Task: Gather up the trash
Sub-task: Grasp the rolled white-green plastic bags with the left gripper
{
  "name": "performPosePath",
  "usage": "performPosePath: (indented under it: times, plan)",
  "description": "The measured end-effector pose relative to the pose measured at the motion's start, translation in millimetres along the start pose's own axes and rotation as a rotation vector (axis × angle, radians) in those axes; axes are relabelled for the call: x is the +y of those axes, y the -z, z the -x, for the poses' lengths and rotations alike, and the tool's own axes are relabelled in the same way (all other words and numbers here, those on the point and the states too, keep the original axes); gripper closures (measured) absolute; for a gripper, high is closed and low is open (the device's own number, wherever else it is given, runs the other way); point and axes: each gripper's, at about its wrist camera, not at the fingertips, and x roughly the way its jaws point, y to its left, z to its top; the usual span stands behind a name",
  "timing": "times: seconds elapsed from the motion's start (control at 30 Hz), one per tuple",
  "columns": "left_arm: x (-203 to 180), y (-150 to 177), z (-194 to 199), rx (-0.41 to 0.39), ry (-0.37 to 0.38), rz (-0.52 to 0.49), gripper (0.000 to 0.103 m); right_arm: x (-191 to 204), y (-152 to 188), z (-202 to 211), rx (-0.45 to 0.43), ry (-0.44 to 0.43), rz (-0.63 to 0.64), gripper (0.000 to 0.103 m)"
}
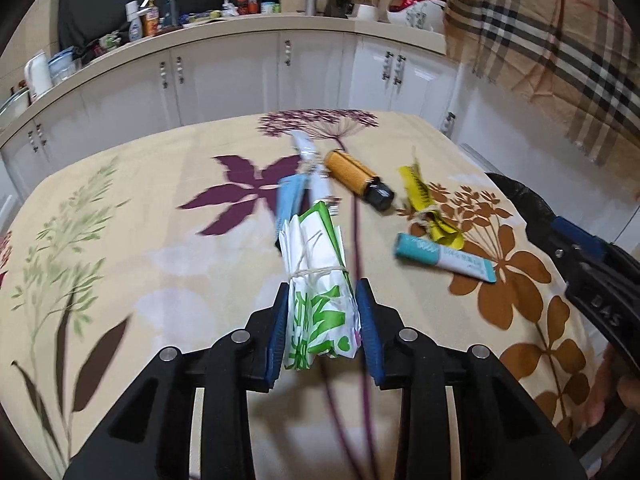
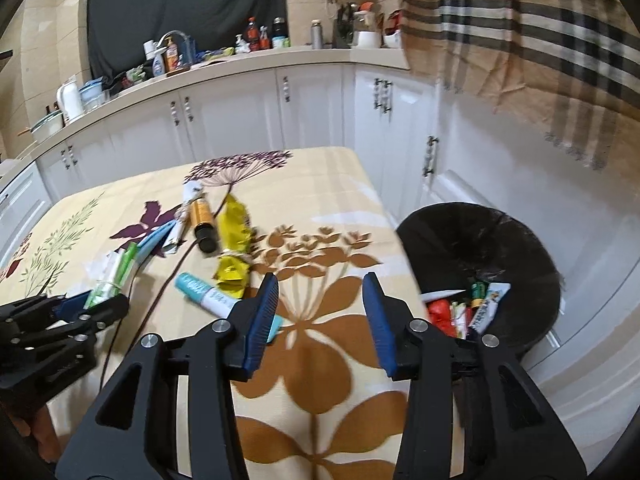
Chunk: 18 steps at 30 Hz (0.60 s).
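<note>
From the left wrist, our left gripper (image 1: 322, 320) is clamped on a green-and-white packet (image 1: 320, 280) tied with string, its long axis running away from us toward the worktop's (image 1: 140, 240) far edge.

From the right wrist, our right gripper (image 2: 320, 312) stands open and empty near the worktop's right edge, beside the bin (image 2: 480, 240).
</note>
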Motion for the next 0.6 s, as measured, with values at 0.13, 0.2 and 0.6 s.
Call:
performPosePath:
  times: [0.13,0.2,0.6]
  plan:
    - [20.3,0.6,14.7,-0.018,-0.008,0.042,0.070,11.9,-1.0,-6.3,0.025,-0.034,0.018,0.059]
    - [28.8,0.1,20.4,-0.029,-0.020,0.051,0.070,16.2,-1.5,-10.3,0.044,-0.059,0.016,0.056]
    - [91.2,5.4,26.4,-0.036,-0.120,0.143,0.070,42.2,-3.0,-34.9,0.145,-0.116,0.109,0.044]
